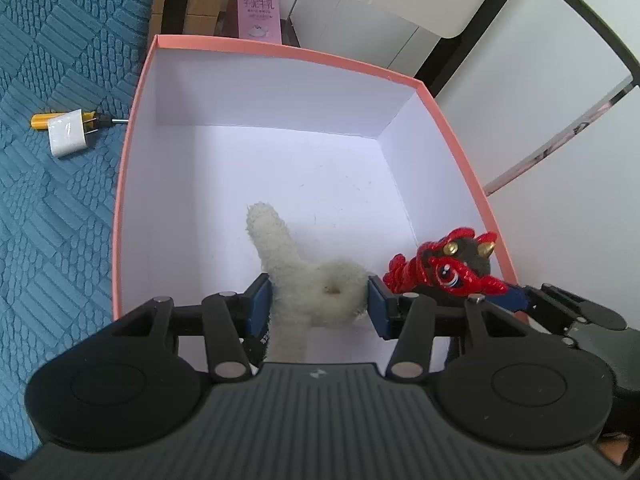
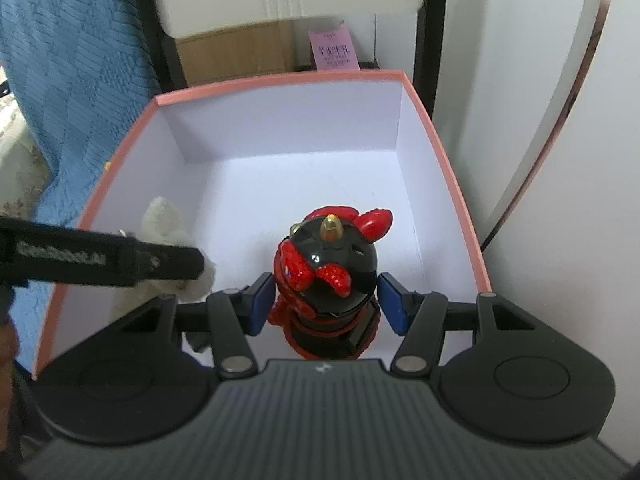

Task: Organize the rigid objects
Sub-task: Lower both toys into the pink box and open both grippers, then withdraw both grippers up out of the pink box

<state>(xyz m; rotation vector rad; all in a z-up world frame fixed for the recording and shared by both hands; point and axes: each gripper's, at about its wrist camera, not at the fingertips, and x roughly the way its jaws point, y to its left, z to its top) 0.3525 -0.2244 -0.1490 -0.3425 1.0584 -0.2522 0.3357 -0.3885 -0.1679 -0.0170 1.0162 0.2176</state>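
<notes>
The left hand-held gripper [image 1: 319, 300] is clamped on a white plush toy [image 1: 308, 280], its blue pads [image 1: 262, 304] pressing both sides, inside the pink box [image 1: 280, 51] near the front wall. The right hand-held gripper [image 2: 326, 302] is clamped on a red and black figurine [image 2: 330, 272] with gold horns, held in the same box just beside the plush toy, toward the box's right wall. Outside the box, off its left wall, a white charger plug [image 1: 69, 138] and a yellow screwdriver [image 1: 76, 120] lie on a blue textured cloth [image 1: 52, 60].
</notes>
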